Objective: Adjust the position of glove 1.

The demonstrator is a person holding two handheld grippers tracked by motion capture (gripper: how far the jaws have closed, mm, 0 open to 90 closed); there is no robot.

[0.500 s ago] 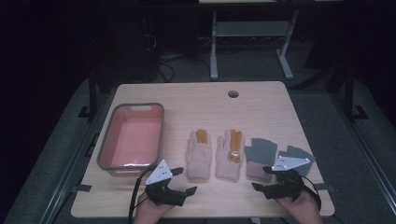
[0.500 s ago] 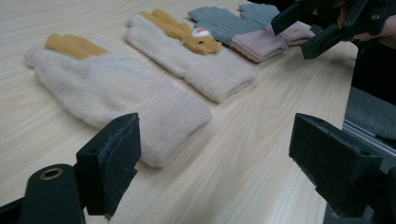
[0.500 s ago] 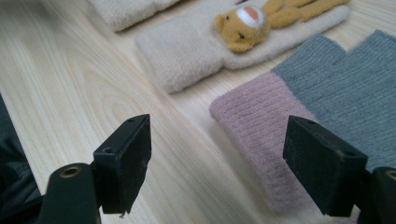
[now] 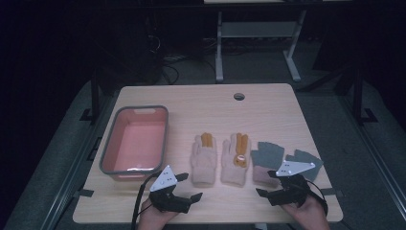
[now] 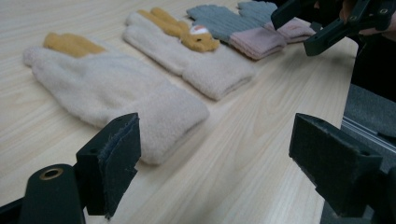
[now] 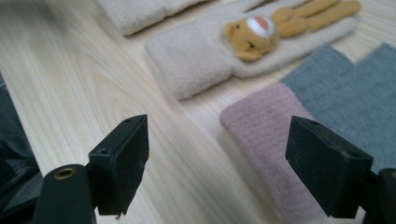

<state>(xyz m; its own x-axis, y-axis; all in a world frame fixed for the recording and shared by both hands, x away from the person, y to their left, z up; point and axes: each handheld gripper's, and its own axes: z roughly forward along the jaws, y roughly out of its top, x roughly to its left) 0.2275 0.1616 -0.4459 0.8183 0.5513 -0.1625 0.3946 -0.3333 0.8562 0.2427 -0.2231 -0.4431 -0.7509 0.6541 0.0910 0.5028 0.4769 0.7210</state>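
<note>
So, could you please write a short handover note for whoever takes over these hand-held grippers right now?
Left hand-held gripper: open, empty, low over the table's near edge, aimed at the left cream glove.
Right hand-held gripper: open, empty, just short of the pink cuff of the near grey glove.
Things: two cream gloves lie flat side by side, the right cream glove bearing a small bear figure; a second grey glove lies farther right. The pink bin stands at the left with nothing in it.
Done: nothing gripped or binned.
Left: probably grasping the gloves; the bin may be their destination.
</note>
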